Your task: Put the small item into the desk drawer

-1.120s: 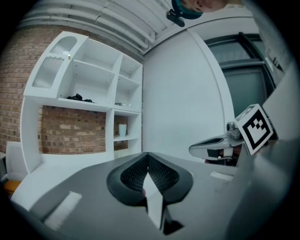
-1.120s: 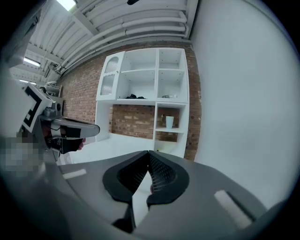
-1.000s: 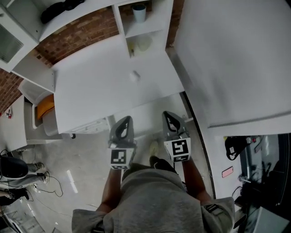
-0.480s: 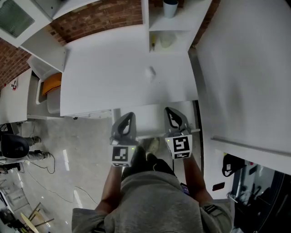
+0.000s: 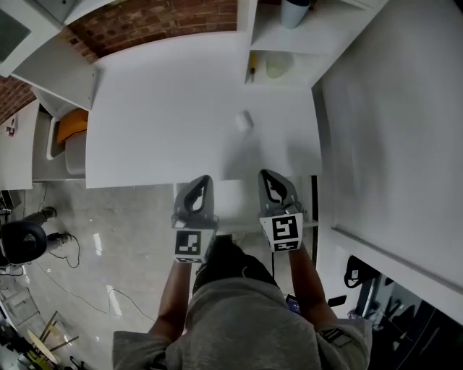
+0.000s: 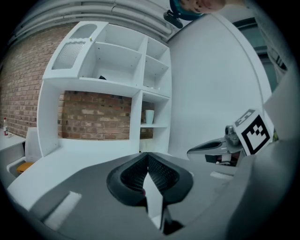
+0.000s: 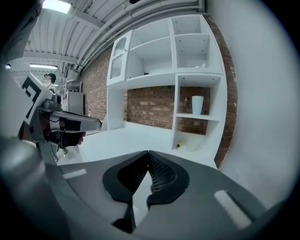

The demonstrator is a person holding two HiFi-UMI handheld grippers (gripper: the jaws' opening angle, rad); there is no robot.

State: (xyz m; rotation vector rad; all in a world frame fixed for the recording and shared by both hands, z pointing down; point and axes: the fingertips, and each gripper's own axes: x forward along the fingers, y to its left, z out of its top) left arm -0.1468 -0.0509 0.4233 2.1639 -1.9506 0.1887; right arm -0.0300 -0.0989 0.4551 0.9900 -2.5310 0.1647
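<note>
Holding: a person has a two-jaw gripper in each hand, side by side, both pointing toward the far side of the desk.
Left gripper: the left gripper (image 5: 200,181) has its tips at the near edge of the white desk (image 5: 159,115). In its own view the jaws are pressed together at the tips with nothing between them.
Right gripper: the right gripper (image 5: 268,176) is level with the left one and a little apart from it, also at the desk's near edge. Its own view shows the jaws closed tip to tip and empty.
Marker cubes: each gripper carries a black-and-white marker cube (image 5: 281,231) at its near end, just ahead of the person's forearm.
Small item: the small white item (image 5: 244,121) lies alone on the bare desk top, right of centre. It is beyond both grippers, closer to the right one and touched by neither.
White panel: a white panel (image 5: 235,202) sits just below the desk's near edge between the grippers. Whether it is the drawer front cannot be told.
Shelf unit: a white shelf unit (image 5: 318,36) stands at the far right of the desk. It holds a cup (image 5: 295,11) on an upper shelf, with a pale bowl (image 5: 278,65) and a yellow-handled tool (image 5: 252,71) at desk level.
Backdrop: a brick wall (image 5: 159,22) runs behind the desk.
Left side: an orange object (image 5: 71,126) sits low beside the desk's left end.
</note>
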